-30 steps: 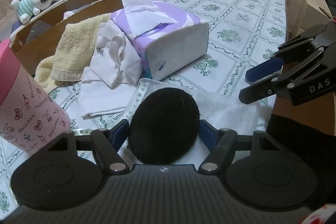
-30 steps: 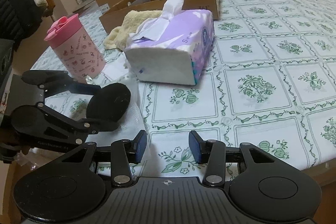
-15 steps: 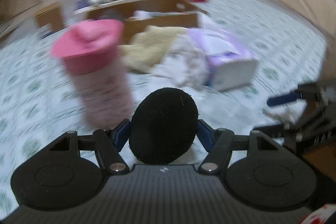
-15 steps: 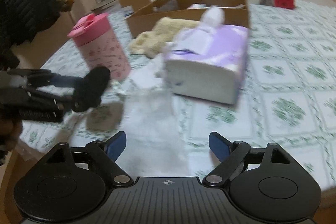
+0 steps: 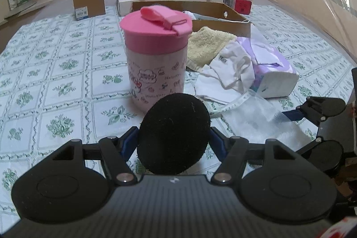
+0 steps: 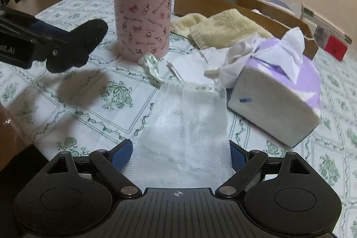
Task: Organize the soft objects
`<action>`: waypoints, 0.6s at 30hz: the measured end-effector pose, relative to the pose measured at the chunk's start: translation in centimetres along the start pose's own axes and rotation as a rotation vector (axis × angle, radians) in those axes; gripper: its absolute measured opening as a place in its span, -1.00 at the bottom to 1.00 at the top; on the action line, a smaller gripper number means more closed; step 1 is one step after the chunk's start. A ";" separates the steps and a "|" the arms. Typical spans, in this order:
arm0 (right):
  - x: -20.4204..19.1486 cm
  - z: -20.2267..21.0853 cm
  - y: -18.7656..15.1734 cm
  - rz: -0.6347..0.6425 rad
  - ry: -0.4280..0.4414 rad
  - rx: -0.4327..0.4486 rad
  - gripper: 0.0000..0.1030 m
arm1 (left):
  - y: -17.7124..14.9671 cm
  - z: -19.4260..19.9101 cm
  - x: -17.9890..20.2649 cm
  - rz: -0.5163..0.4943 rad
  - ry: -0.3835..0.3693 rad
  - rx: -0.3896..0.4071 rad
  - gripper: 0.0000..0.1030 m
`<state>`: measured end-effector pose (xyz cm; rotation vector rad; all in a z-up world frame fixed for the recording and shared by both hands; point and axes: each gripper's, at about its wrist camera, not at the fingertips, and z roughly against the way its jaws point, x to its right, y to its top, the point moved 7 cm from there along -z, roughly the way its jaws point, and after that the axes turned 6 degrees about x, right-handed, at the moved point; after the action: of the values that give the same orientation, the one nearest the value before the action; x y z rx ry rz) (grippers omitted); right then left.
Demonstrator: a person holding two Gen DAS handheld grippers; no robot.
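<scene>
Right gripper (image 6: 180,155) jaws have just been opening and now straddle the mesh bag (image 6: 187,124) on the table, not pinching. Left gripper (image 5: 173,139) pinches the black pad (image 5: 174,135) above the cloth. Likely bagging next.

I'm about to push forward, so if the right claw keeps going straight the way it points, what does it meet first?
Most likely the white mesh bag, lying on the tablecloth between the right claw's open fingers. The tissue pack sits right of that line.
</scene>
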<state>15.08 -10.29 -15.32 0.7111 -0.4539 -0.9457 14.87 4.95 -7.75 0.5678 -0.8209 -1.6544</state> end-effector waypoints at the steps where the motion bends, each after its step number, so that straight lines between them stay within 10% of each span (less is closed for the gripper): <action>1: -0.2 0.2 0.1 0.008 -0.005 0.003 0.49 | -0.1 -0.1 0.0 0.005 -0.003 -0.002 0.26; 10: -0.5 1.3 0.9 0.025 -0.037 0.010 -0.87 | -0.7 0.8 0.1 0.018 -0.016 0.009 0.27; 18: -0.1 4.8 2.4 -0.014 -0.043 0.092 -0.94 | -0.4 2.8 0.8 0.020 -0.008 0.034 0.27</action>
<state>13.36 -10.94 -10.31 0.7796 -0.5338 -0.9591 12.35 4.87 -6.19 0.5758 -0.8593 -1.6279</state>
